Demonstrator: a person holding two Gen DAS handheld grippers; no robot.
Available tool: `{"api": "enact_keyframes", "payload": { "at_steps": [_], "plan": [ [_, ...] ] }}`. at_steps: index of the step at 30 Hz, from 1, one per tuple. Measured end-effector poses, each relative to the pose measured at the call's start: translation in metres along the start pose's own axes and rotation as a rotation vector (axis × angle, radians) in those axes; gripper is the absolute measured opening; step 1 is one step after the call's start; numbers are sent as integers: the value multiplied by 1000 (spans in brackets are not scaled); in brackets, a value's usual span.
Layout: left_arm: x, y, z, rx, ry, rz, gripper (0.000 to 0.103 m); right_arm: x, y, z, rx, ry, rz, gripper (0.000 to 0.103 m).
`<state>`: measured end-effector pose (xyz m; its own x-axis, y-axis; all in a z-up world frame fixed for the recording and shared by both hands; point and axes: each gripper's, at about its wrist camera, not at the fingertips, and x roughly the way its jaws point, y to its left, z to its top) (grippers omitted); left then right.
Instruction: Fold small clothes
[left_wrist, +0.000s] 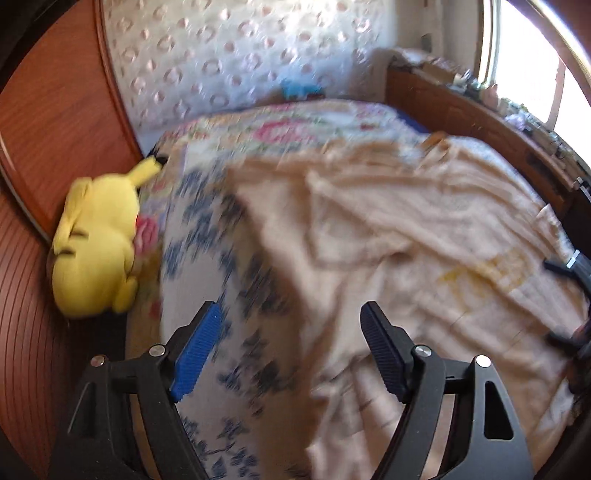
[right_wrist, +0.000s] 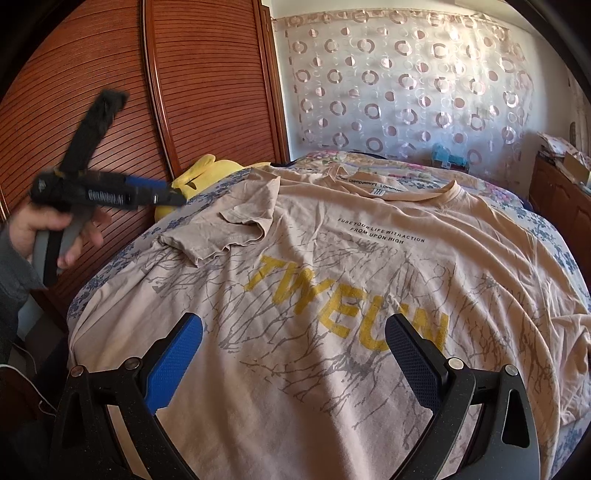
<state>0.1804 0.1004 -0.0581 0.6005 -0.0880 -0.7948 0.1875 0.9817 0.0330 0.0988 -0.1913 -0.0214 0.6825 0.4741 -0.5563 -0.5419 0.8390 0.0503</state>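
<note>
A beige T-shirt (right_wrist: 369, 266) with yellow letters and grey branch print lies spread on the bed, collar at the far end. Its left sleeve (right_wrist: 236, 225) is folded in over the chest. My right gripper (right_wrist: 293, 332) is open and empty, hovering over the shirt's lower part. My left gripper (left_wrist: 290, 325) is open and empty above the shirt's left edge (left_wrist: 369, 240); that view is blurred. The left gripper also shows in the right wrist view (right_wrist: 173, 199), held in a hand at the bed's left side, where I cannot tell how its jaws stand.
A yellow plush toy (left_wrist: 96, 243) lies at the bed's left edge against the wooden slatted wardrobe (right_wrist: 207, 74). The bedspread (left_wrist: 207, 266) has blue flower print. A curtain with rings (right_wrist: 406, 85) hangs behind. A wooden dresser (right_wrist: 561, 199) stands at the right.
</note>
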Motion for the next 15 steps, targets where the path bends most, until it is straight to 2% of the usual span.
{"api": "enact_keyframes", "payload": {
  "at_steps": [4,7,11,12,15],
  "plan": [
    [18,14,-19,-24,42,11,79,3,4,18,-55,-2,12,85],
    [19,19,-22,-55,26,-24,80,11,11,38,-110,-18,38,73],
    [22,18,-26,-63,4,-60,84,35,16,66,-129,-14,100,66],
    [23,17,-28,-53,-8,-53,88,44,18,73,-132,-9,116,65],
    [23,17,-28,-44,-27,-54,89,71,21,88,-149,13,140,52]
  ]
}}
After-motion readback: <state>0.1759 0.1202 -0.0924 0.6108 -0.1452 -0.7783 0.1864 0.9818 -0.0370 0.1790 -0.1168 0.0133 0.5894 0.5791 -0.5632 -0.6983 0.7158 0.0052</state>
